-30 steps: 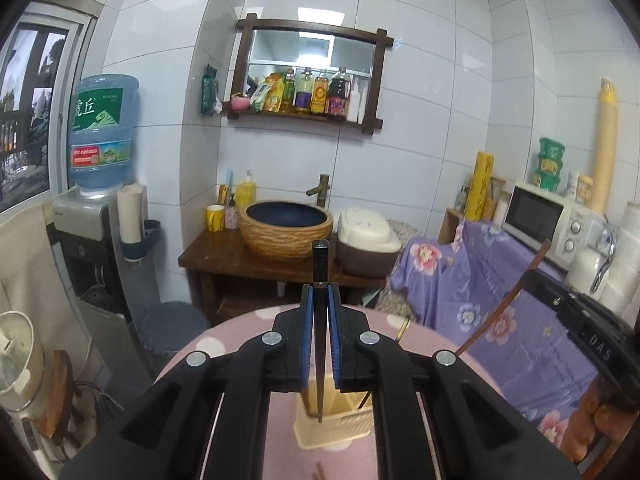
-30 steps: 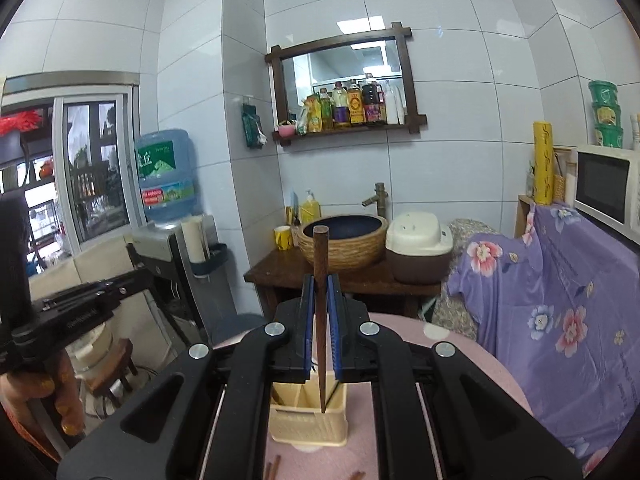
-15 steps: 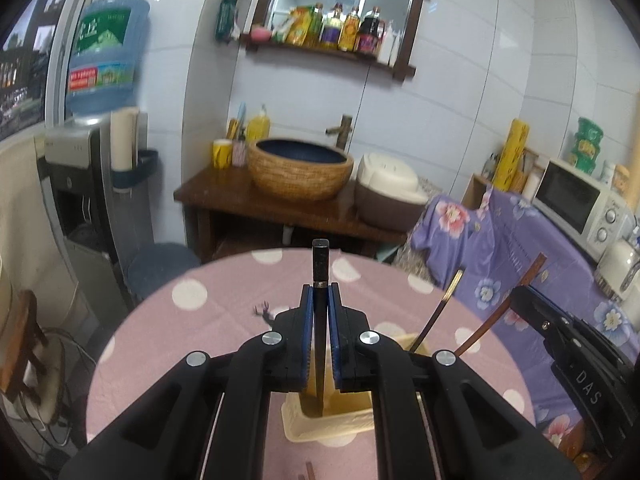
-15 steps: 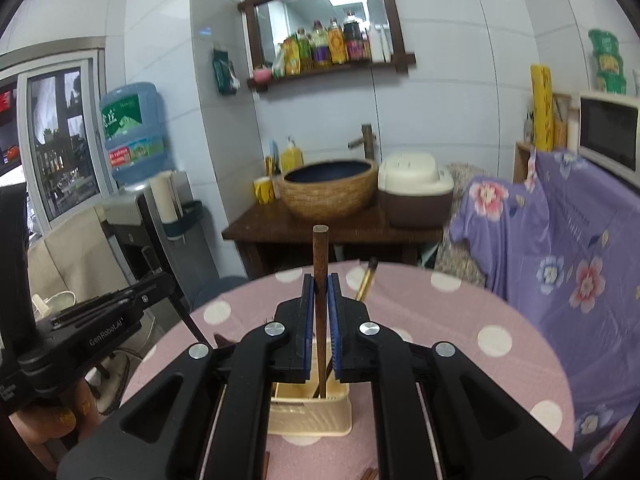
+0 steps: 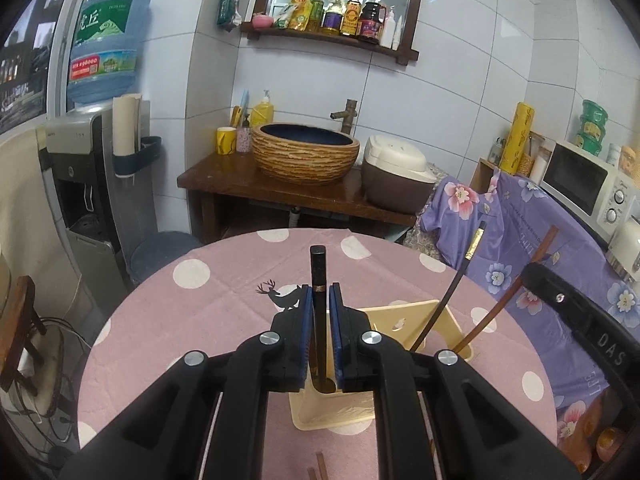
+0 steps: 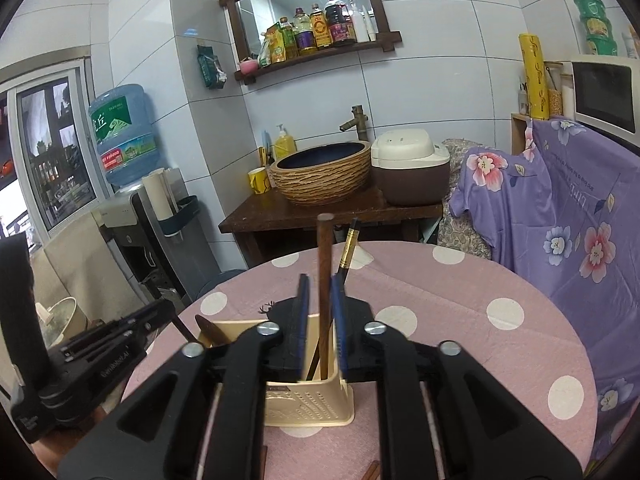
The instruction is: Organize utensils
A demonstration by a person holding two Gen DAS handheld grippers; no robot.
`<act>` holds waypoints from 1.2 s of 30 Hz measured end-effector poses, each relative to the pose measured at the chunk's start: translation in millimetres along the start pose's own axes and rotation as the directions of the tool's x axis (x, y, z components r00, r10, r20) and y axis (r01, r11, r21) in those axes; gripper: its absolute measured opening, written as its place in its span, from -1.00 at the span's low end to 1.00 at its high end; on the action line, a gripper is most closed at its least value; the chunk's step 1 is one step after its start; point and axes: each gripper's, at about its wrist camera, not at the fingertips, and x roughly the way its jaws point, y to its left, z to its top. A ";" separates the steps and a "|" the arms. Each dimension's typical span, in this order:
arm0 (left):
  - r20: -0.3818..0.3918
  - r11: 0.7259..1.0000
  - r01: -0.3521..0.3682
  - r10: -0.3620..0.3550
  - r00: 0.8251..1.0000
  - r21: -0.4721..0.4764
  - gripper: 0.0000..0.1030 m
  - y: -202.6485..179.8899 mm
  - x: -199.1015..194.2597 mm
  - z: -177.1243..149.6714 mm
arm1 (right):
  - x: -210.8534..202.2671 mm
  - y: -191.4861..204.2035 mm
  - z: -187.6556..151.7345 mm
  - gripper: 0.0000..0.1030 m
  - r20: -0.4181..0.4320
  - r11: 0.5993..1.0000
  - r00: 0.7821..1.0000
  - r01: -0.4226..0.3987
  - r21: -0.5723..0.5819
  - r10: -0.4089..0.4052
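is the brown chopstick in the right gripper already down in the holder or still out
In. The brown chopstick stands upright with its lower end inside the beige holder, between the right gripper pads.

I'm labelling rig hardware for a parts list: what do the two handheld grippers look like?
Both the left gripper and right gripper are matte black plastic with forked linkage arms, silver round pivot bolts and blue finger pads. White lettering marks each body's side. No cables or sleeves show.

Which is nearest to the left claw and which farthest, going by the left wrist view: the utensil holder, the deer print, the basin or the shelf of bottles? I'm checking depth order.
1. Utensil holder, just beneath the left claw.
2. Deer print, on the tablecloth ahead, slightly left.
3. Basin, on the wooden stand beyond the table.
4. Shelf of bottles, high on the back wall.
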 end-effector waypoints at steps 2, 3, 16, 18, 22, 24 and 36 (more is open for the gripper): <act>0.022 1.000 0.003 -0.003 1.000 0.013 -0.21 -0.7 -10.8 -2.2 | -6.1 1.1 -4.0 -0.13 0.018 1.000 1.000 0.001 -0.005 -0.001; 0.038 1.000 0.000 -0.001 0.999 0.016 0.05 -0.3 -17.0 -4.3 | -11.7 1.9 -7.0 -0.13 0.035 1.000 0.999 0.003 -0.015 -0.003; -0.034 0.998 -0.032 0.034 0.999 0.061 0.66 17.8 -58.1 -92.8 | -69.0 13.3 -92.9 0.29 0.026 0.976 0.995 0.098 -0.194 -0.095; -0.069 0.999 -0.028 0.031 0.997 0.045 0.66 24.6 -57.9 -107.9 | -73.5 10.1 -113.3 0.36 -0.002 0.974 0.994 0.108 -0.198 -0.110; -0.105 0.998 -0.061 0.061 0.993 0.003 0.66 38.5 -60.6 -135.6 | -74.7 3.4 -152.4 0.36 -0.076 0.974 0.988 0.116 -0.192 -0.133; -0.124 0.997 -0.077 0.078 0.989 0.011 0.66 40.5 -61.5 -146.2 | -74.1 -0.3 -170.0 0.36 -0.103 0.972 0.983 0.133 -0.195 -0.155; -0.208 0.995 -0.100 0.103 0.973 0.029 0.65 42.0 -61.2 -199.5 | -78.4 -21.7 -229.5 0.39 -0.193 0.959 0.948 0.217 -0.182 -0.251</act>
